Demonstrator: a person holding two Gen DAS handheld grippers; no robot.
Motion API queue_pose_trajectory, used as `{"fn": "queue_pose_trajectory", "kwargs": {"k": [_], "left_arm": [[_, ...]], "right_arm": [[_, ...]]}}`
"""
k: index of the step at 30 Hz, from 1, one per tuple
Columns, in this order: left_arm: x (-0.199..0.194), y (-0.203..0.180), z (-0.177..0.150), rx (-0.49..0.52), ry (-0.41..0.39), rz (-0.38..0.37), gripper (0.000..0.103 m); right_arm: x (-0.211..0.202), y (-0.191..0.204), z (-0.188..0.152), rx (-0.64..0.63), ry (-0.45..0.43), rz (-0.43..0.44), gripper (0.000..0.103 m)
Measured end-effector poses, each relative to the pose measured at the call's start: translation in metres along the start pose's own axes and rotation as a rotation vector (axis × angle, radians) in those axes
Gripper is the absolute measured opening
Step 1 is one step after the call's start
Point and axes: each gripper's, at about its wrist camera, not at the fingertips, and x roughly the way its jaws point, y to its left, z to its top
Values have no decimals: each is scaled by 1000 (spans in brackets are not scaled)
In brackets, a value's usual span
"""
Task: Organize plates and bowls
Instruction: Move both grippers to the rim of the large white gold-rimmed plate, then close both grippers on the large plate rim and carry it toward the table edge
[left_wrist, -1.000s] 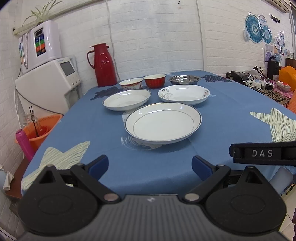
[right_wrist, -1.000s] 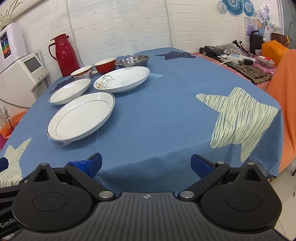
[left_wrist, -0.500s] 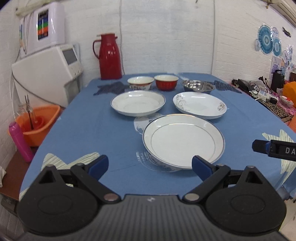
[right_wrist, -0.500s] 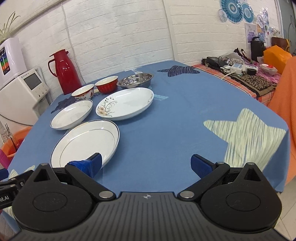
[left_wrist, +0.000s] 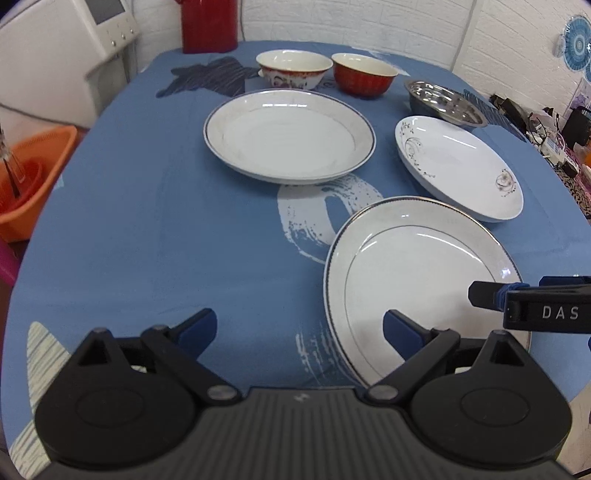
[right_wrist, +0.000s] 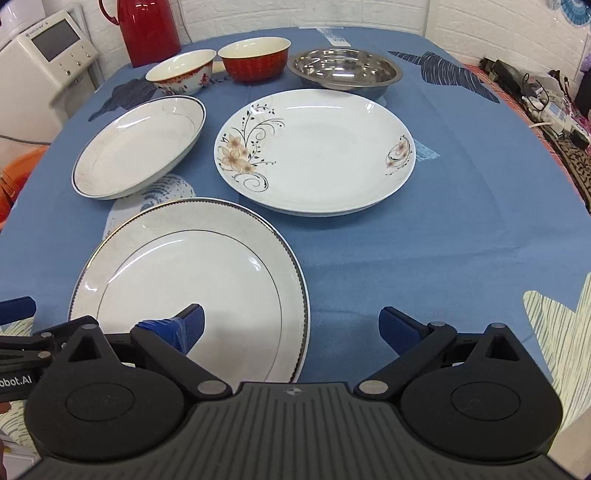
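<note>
Both grippers hang wide apart and empty over the near edge of the blue-clothed table (right_wrist: 369, 258). The left gripper (left_wrist: 299, 328) sits over bare cloth with its right finger above the rimmed plate (left_wrist: 417, 280), the nearest dish. The right gripper (right_wrist: 291, 325) has its left finger over that same plate's near part, its right finger over cloth. Beyond lie a second rimmed plate (right_wrist: 136, 147) to the far left and a floral plate (right_wrist: 317, 151) to the far right, apart from each other. Farthest stand a white bowl (right_wrist: 181, 72), a red bowl (right_wrist: 255, 59) and a steel bowl (right_wrist: 343, 70) in a row, before a red flask (right_wrist: 149, 29).
</note>
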Motion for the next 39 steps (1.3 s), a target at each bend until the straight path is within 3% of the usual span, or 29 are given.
{"fn": "queue_pose_trajectory", "kwargs": {"k": [5,8,12,20,22,23,24,25,27,33,39], "left_arm": [[12,4,4,-15,10,7,93],[17,6,4,-31,20,-22,93],[21,-1,2,-3,11,12,92],[20,-12,2,15,-7,15,78],[17,-13,1,14,-23,-2,61],[15,-14,1,15,-27,-20,55],[14,-16,1,19,-24,-32,43],[13,-18,2,22,-15,-50,32],[13,-23,3,24,-15,-29,31],[11,-15,4,6,-9,-69,19],[-20,16,2,19,-82,17,17]], "right_arm": [[18,2,1,17,52,32,92],[18,4,-4,-21,-11,39,91],[17,1,-5,-76,-36,69,91],[16,1,-3,-130,-20,107,88],[13,2,-8,-152,-46,127,83],[11,3,-10,-157,-57,136,75],[7,2,-11,-156,-75,151,45],[4,1,-9,-133,-80,154,38],[5,-8,-7,-91,-76,175,24],[3,-15,-13,2,-77,233,23],[-1,23,-21,-16,-57,344,28]]}}
